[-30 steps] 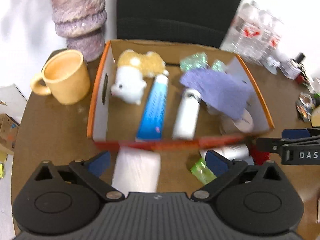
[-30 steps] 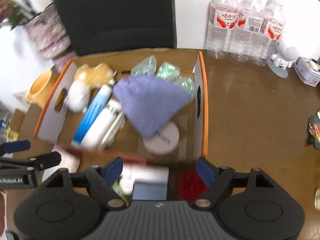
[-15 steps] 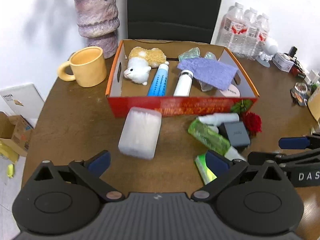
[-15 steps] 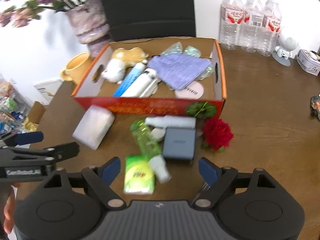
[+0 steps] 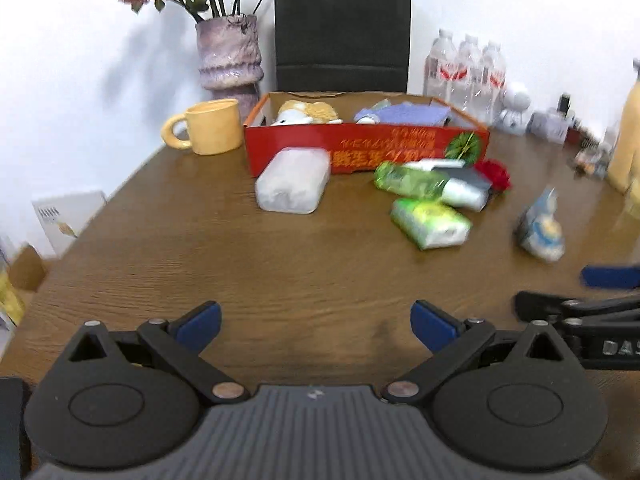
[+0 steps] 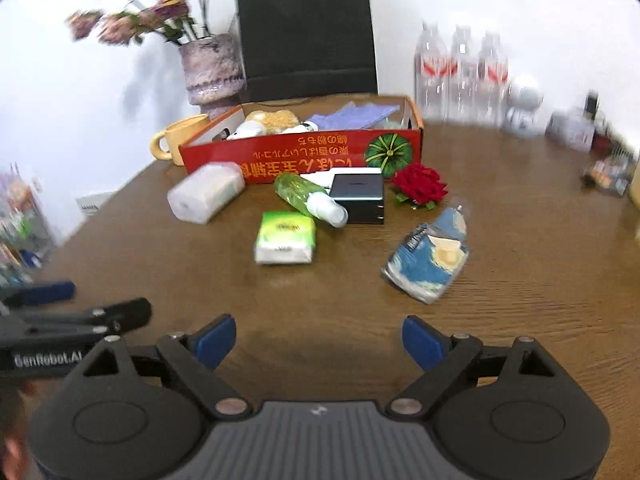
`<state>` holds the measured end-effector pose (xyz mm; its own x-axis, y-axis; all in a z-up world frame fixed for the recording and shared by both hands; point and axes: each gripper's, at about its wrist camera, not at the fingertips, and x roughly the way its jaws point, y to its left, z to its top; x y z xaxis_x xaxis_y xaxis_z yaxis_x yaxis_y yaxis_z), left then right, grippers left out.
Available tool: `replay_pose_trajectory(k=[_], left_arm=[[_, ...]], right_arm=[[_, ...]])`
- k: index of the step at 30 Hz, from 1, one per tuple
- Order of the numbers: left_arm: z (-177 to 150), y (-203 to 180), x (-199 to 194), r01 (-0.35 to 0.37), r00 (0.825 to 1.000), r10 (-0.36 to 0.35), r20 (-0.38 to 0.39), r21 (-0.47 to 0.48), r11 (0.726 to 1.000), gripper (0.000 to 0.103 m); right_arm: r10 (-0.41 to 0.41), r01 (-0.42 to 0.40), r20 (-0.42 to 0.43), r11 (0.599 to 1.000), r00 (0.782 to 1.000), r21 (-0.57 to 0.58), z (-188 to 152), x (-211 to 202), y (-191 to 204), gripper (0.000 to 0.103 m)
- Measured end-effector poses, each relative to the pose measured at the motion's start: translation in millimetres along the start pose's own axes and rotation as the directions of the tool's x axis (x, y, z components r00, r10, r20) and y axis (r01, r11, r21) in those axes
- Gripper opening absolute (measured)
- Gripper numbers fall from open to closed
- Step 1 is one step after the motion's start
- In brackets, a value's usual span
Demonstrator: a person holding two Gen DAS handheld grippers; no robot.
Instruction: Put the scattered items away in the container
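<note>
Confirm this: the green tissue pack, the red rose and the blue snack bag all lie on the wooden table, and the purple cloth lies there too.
Wrong on the cloth. The right wrist view shows the purple cloth inside the red cardboard box. The green tissue pack, red rose and blue snack bag do lie on the wooden table.

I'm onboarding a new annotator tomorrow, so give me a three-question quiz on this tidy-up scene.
1. True or false: the green tissue pack lies inside the red box.
2. What lies nearest the right hand-held gripper: (a) blue snack packet, (b) red rose, (c) yellow mug?
3. Is anything between the fingers of the left hand-held gripper?

Key: 1 false, it lies on the table; 2 (a); 3 no, it is open and empty.
</note>
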<state>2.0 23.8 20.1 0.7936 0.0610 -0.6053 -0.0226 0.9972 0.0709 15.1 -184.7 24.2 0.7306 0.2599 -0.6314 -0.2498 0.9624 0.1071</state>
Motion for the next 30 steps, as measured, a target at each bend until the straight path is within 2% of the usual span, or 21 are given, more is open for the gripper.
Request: replay_pose_trajectory(k=[2, 5, 8, 13, 19, 30], left_arm=[[-6.3, 0.5, 5.0, 0.011, 1.0, -0.01, -0.009, 0.008, 1.0, 0.103], [-14.2, 2.8, 9.1, 0.043, 0.999, -0.043, -0.025, -0.007, 0.999, 0.103], [-19.4, 1.7, 13.3, 0.037, 0.998, -0.037, -0.044, 0.001, 0.999, 0.103], [-22.0, 6.4, 16.2, 0.028, 0.998, -0.031, -0.051, -0.046, 0.999, 0.103], [-22.0, 3.4, 17.6, 0.023, 0.998, -0.026, -0.053, -0.052, 0.998, 0.103], [-21.2, 3.3, 18.2, 0.024, 0.998, -0.027, -0.052, -0.052, 0.998, 0.103]], right_arm=[[-0.032, 0.034, 0.044, 0.999, 0.998, -0.042, -17.0, 2.3, 3.9, 0.09], [-0.015, 0.015, 0.036, 1.0, 0.999, 0.003, -22.6, 10.0, -4.7, 0.09], [-0.026, 0.025, 0.037, 0.999, 0.999, 0.025, -24.2, 16.6, -10.0, 0.091], [-0.021, 0.02, 0.033, 0.999, 0.999, 0.044, -23.7, 22.3, -13.1, 0.103], [-0.056, 0.055, -0.008, 0.996, 0.998, -0.075, -21.3, 31.8, 3.8, 0.103], [-0.069, 0.069, -0.007, 0.996, 0.998, -0.063, -18.9, 34.6, 2.9, 0.103]])
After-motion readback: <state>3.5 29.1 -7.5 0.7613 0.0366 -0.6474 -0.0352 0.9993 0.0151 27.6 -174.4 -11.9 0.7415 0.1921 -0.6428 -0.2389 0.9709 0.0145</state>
